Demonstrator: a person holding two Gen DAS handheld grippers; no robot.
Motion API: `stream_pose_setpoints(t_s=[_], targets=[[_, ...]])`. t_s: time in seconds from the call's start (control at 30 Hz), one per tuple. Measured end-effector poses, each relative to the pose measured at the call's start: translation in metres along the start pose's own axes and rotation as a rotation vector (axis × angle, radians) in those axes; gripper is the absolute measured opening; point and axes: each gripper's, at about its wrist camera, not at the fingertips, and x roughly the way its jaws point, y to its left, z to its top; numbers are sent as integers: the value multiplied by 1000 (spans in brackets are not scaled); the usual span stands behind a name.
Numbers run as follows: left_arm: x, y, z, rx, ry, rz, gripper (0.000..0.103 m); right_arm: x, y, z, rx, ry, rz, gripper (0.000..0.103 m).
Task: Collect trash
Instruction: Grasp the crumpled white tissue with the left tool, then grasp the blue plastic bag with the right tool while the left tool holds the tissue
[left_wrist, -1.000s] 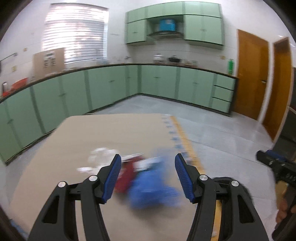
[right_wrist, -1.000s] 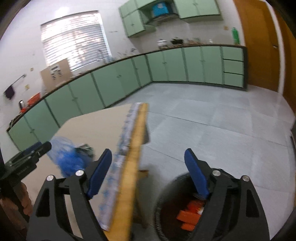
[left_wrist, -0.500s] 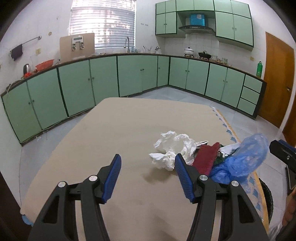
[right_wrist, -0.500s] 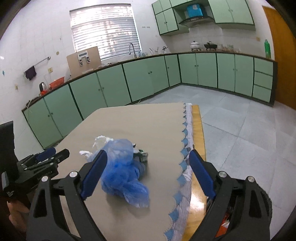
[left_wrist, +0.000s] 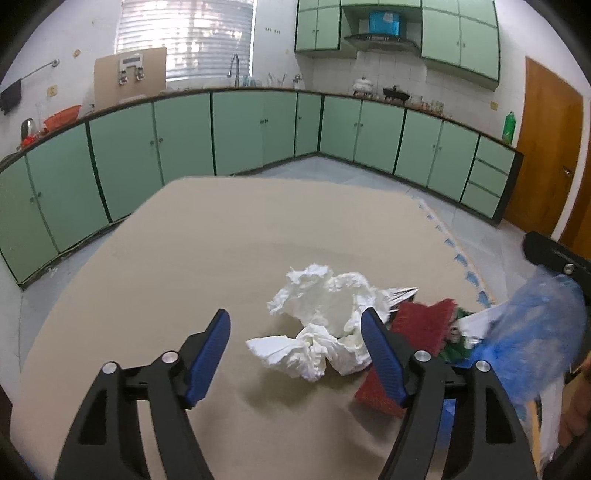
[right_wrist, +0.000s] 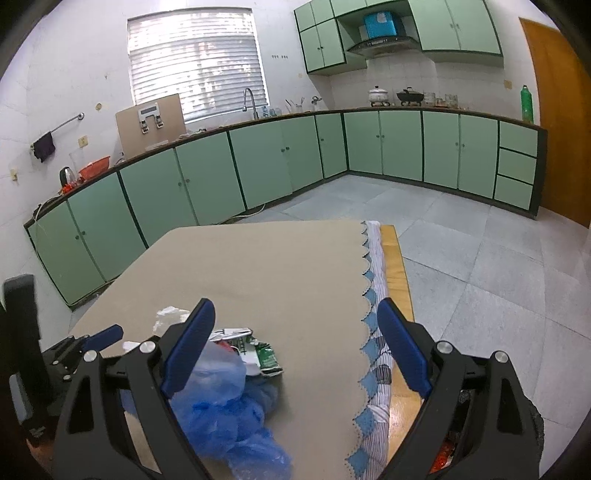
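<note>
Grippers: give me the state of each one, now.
Left gripper: jaws opening, holding nothing; crumpled white tissue lies between the fingers.
Right gripper: open, holding nothing, above the blue plastic bag.

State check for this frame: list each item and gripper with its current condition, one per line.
Left gripper: jaws opening, empty.
Right gripper: open, empty.
White tissue: crumpled, on table.
Blue plastic bag: scrunched, on table.
Red wrapper: lying flat.
Green wrapper: torn open.
Cabinet doors: closed.

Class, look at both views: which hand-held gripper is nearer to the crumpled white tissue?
Left. The left hand-held gripper, jaws opening, nearly frames the crumpled white tissue. The right hand-held gripper sits farther off, beyond the blue plastic bag.
</note>
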Motion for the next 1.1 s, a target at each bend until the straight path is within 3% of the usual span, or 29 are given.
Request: stream_pose_setpoints(t_s=[0.2, 0.23, 0.3, 0.37, 0.47, 0.77, 1.1], targets=[[21, -1, -3, -31, 54, -18, 69, 8, 0, -5, -21, 16, -2, 87], [22, 0, -3, -38, 60, -25, 65, 9, 0, -5, -24, 18, -1, 87], [26, 2, -5, -54, 80, -40, 42, 7, 1, -9, -27, 19, 0, 87], [27, 2, -6, -60, 91, -46, 28, 6, 3, -10, -27, 17, 1, 87], [23, 2, -7, -63, 79, -35, 20, 5, 3, -10, -20, 19, 3, 87], [-18, 17, -1, -83, -12, 10, 16, -18, 4, -15, -6, -5, 17, 87], [-54, 39, -22, -61, -16, 80, 16, -51, 29, -26, -27, -38, 69, 87]])
